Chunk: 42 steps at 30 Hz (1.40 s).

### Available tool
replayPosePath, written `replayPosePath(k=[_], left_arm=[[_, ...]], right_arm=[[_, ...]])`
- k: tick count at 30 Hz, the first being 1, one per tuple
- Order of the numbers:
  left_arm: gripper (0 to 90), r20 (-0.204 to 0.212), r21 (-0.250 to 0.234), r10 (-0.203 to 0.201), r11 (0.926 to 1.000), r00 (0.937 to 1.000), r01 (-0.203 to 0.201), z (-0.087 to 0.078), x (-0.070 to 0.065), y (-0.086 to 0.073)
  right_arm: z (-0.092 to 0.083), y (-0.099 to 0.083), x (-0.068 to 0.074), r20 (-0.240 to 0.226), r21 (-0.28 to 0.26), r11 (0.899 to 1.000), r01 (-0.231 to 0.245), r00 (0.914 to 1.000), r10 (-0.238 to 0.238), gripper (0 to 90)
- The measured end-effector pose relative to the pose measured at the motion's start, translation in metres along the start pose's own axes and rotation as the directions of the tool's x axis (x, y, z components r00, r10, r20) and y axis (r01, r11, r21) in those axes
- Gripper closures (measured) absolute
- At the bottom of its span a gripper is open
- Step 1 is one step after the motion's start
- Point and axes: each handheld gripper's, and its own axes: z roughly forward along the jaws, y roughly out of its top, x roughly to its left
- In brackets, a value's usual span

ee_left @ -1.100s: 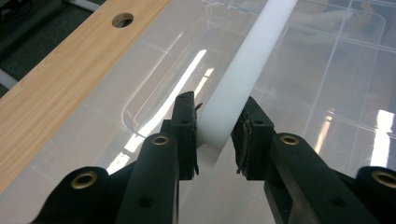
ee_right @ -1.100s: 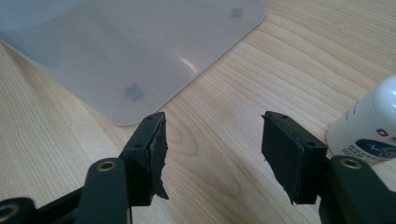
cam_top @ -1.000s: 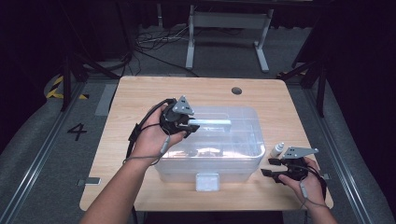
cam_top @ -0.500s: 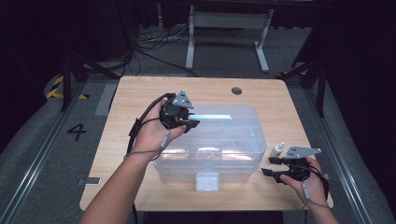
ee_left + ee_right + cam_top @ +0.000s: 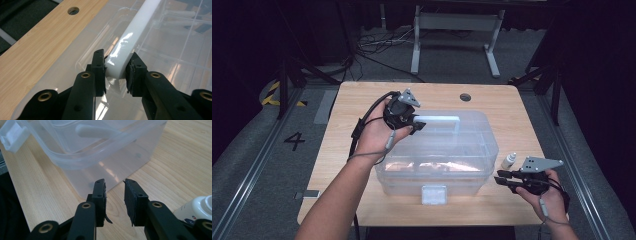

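**A:** Start with the big things. What is sitting where?

**B:** The desk [image 5: 362, 150] is carrying everything. The clear plastic box [image 5: 452, 165] is taking up the middle of it, its long front side lying close to the desk's near edge, with the white latch [image 5: 434, 194] facing me. A white handle [image 5: 437, 120] is running along the lid, toward the far side of the box.

**A:** And your left claw?

**B:** My left claw [image 5: 115, 71] is sitting over the box's far left corner, and I am clamping the left end of that handle [image 5: 130, 42] between its pads. The jaws are standing fairly narrow, pressing on both sides of the bar.

**A:** What about the right one?

**B:** My right claw [image 5: 114, 195] is hanging off the box's near right corner, close to the desk's near right corner, pointing at the box wall but not touching it. Its jaws have just been closing, and they are standing narrow with nothing but bare wood showing between them.

**A:** Anything smaller?

**B:** A little white bottle [image 5: 508, 160] is standing just beside the box's right side, just beyond my right claw, apart from the pads.
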Motion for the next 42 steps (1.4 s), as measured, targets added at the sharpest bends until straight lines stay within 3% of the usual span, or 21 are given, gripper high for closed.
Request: replayPosePath(k=[4,9,17,28,42], left_arm=[[71.9,0.009,0.017,-0.015,0.9997,0.9998,0.015,0.0,0.005,0.006],[71.6,0.018,0.039,-0.034,0.9987,0.9992,0.034,0.0,0.01,0.011],[71.1,0.03,0.067,-0.061,0.996,0.9977,0.058,0.0,0.019,0.021],[70.7,0.042,0.09,-0.074,0.9935,0.9964,0.07,0.001,0.027,0.029],[70.6,0.059,0.086,-0.09,0.9927,0.9943,0.084,0.001,0.029,0.028]], right_arm=[[-0.004,0.003,0.002,0.006,-0.012,1.0,0.008,0.9999,-0.008,73.6],[-0.011,0.007,0.004,0.008,-0.02,1.0,0.021,0.9997,-0.021,85.7],[-0.02,0.018,0.014,-0.024,-0.077,0.995,0.06,0.9978,-0.062,90.0],[-0.02,0.041,0.028,-0.071,-0.219,0.972,0.091,0.9915,-0.109,90.0],[-0.017,0.043,0.023,-0.066,-0.27,0.962,0.046,0.9956,-0.066,90.0]])
